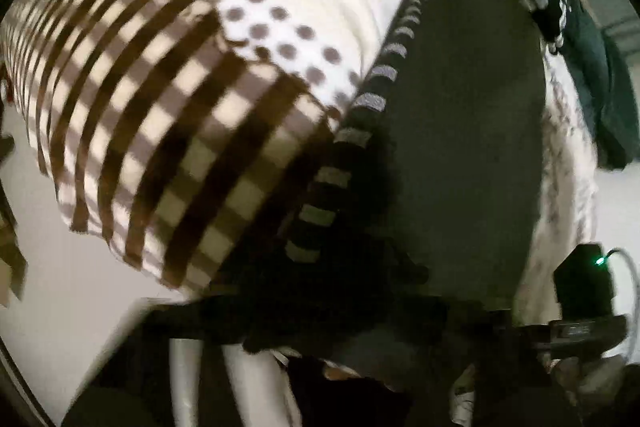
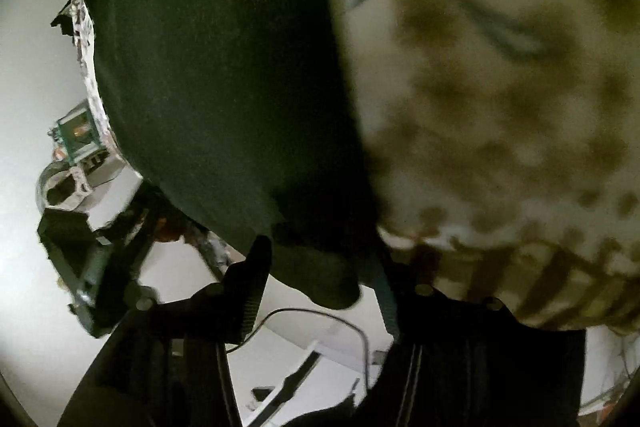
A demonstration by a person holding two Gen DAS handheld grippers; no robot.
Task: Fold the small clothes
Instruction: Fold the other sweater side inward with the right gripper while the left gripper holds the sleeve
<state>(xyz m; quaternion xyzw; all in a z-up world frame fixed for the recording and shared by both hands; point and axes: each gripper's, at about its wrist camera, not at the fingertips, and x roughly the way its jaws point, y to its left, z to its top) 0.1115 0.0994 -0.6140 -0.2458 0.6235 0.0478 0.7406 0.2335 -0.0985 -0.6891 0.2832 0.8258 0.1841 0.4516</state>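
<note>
Striped hem [image 1: 360, 131] shows leftward only; right tool [image 2: 320, 267] straddles dark garment [image 2: 224, 67].

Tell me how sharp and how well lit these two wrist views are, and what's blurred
Left wrist view: fisheye-bent and motion-smeared, the checked bedcover streaky, the dark garment evenly lit, the bottom lost in shadow. Right wrist view: the dark garment is fairly sharp, the spotted bedding a soft blur, the right gripper nearly silhouetted.
</note>
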